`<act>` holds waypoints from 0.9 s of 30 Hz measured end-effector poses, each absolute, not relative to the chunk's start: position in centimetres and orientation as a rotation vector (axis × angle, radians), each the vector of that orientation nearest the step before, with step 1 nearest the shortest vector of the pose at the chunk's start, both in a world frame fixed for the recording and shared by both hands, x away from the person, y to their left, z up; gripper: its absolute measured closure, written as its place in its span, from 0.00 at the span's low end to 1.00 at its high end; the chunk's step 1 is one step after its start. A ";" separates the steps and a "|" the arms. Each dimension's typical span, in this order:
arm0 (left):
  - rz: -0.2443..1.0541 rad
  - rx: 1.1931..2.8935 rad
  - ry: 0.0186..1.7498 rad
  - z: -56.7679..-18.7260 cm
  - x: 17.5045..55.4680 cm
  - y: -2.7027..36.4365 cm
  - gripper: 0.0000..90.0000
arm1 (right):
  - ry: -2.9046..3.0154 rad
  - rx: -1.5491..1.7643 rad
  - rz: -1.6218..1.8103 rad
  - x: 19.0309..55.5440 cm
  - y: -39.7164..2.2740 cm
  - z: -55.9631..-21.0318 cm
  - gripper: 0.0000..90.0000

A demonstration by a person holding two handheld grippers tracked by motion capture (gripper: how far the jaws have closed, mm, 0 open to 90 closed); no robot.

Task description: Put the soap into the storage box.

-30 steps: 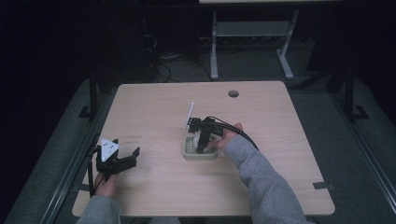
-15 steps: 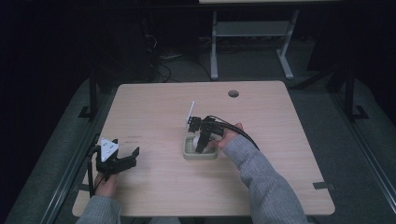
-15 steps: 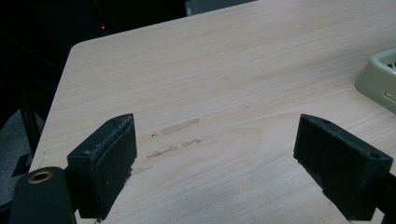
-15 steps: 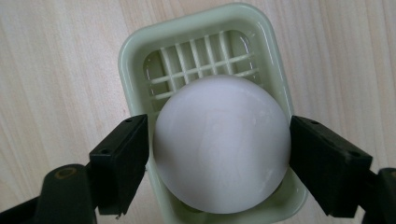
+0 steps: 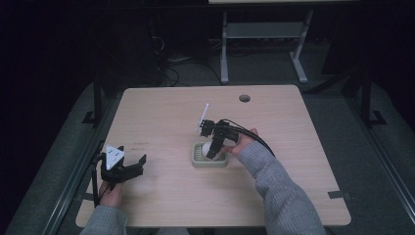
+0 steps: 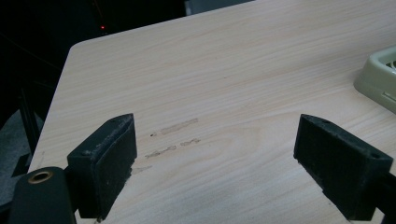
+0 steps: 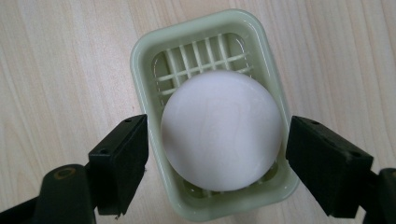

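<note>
The right claw (image 7: 217, 163) points straight down over a pale green slatted tray (image 7: 144, 51), its jaws spread wide, one at 9 o'clock and one at 3 o'clock of a round white bar of soap (image 7: 223, 136). Neither jaw touches the soap, which lies in the tray. In the high view the tray (image 5: 196, 161) sits near the middle of the wooden bench (image 5: 166, 112). The left claw (image 5: 131, 169) rests at the bench's 8 o'clock edge, well apart from the tray, jaws wide and holding nothing, over faint scuff marks (image 6: 180, 126).
</note>
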State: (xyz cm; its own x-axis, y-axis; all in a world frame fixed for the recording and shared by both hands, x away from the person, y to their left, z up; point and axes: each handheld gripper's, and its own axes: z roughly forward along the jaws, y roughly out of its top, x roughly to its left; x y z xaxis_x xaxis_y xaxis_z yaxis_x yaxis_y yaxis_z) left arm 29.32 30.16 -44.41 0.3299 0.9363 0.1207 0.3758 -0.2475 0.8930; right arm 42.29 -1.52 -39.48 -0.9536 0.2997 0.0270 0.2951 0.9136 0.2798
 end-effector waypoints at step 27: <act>0.877 1.786 1.173 -44.4 29.2 30.3 0.14 | 2.992 0.578 0.514 41.5 -5.7 -37.4 0.24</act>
